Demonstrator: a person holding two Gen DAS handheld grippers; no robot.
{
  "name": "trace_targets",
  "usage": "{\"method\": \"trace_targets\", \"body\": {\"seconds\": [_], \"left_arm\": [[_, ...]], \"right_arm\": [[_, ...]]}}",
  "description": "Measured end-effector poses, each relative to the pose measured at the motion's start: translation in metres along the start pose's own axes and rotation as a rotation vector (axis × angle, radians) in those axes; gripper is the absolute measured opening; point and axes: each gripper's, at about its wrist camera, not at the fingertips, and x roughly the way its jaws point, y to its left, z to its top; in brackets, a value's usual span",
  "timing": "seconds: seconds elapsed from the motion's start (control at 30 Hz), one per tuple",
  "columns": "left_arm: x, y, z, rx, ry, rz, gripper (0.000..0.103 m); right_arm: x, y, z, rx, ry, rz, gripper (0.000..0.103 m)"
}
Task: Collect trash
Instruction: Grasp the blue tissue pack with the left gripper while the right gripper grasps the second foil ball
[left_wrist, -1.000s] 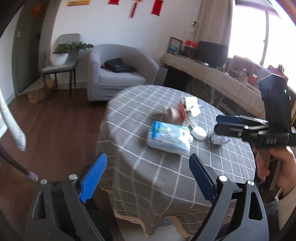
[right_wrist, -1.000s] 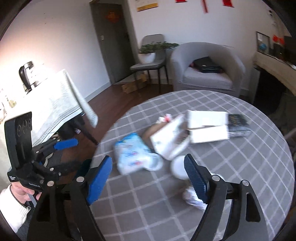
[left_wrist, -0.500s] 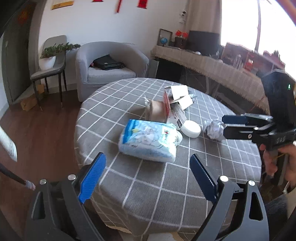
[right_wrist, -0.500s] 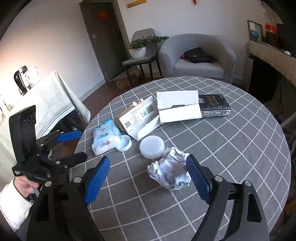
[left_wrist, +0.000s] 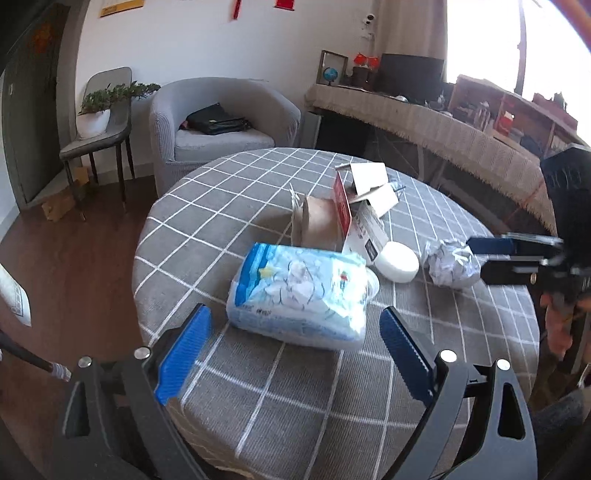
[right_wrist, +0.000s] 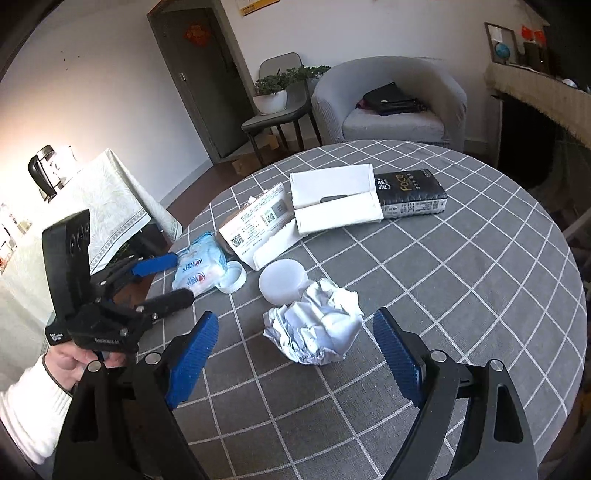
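Grey checked cloth covers the round table (right_wrist: 461, 258), whose near edge is cut off by the frame in both views. Right gripper (right_wrist: 295, 350): blue pads spread wide, nothing between them; crumpled paper ball (right_wrist: 317, 325) lies on the cloth just ahead of the gap, not touching either pad. At its 11 o'clock, touching or nearly so, sits a white round lid (right_wrist: 282, 278). Left gripper (left_wrist: 291, 354): pads likewise wide apart, empty, hovering at the table edge; blue-and-white wipes pack (left_wrist: 299, 291) lies just ahead of it, its far end hidden in the right wrist view behind the left fingers (right_wrist: 155, 264). Opened white carton (right_wrist: 258, 229) at the ball's 10 o'clock, print too small to read. Black tissue pack (right_wrist: 410, 194) at 1 o'clock, partly under a white open box (right_wrist: 332, 199). Right gripper body is blurred in left wrist view.
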Motion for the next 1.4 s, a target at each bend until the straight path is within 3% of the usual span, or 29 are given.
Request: {"method": "trace_targets", "body": {"seconds": [0.27, 0.37, 0.4, 0.53, 0.83, 1.0, 1.17, 1.4], "left_arm": [[0.008, -0.006, 0.005, 0.007, -0.011, 0.018, 0.093], [0.011, -0.013, 0.005, 0.049, -0.007, 0.072, 0.079], [0.011, -0.013, 0.005, 0.059, -0.006, 0.078, 0.079], [0.005, -0.006, 0.005, 0.016, -0.021, 0.073, 0.074], [-0.034, 0.019, 0.014, -0.118, -0.115, 0.047, 0.074], [-0.049, 0.030, 0.014, -0.156, -0.121, 0.040, 0.074], [-0.061, 0.040, 0.008, -0.162, -0.119, 0.073, 0.074], [-0.079, 0.067, -0.002, -0.188, -0.115, 0.137, 0.074]], "right_arm": [[0.004, -0.008, -0.006, 0.017, 0.017, 0.007, 0.087], [0.002, -0.010, -0.005, 0.020, 0.012, 0.004, 0.087], [0.002, -0.010, -0.005, 0.020, 0.012, 0.004, 0.087], [0.001, -0.007, -0.005, 0.012, 0.010, -0.006, 0.087], [0.007, 0.007, -0.002, -0.045, 0.022, -0.077, 0.086], [0.019, 0.005, -0.003, -0.043, 0.055, -0.134, 0.060], [0.025, 0.014, 0.006, -0.060, 0.045, -0.170, 0.057], [0.018, 0.044, 0.023, -0.090, -0.036, -0.117, 0.057]]}}
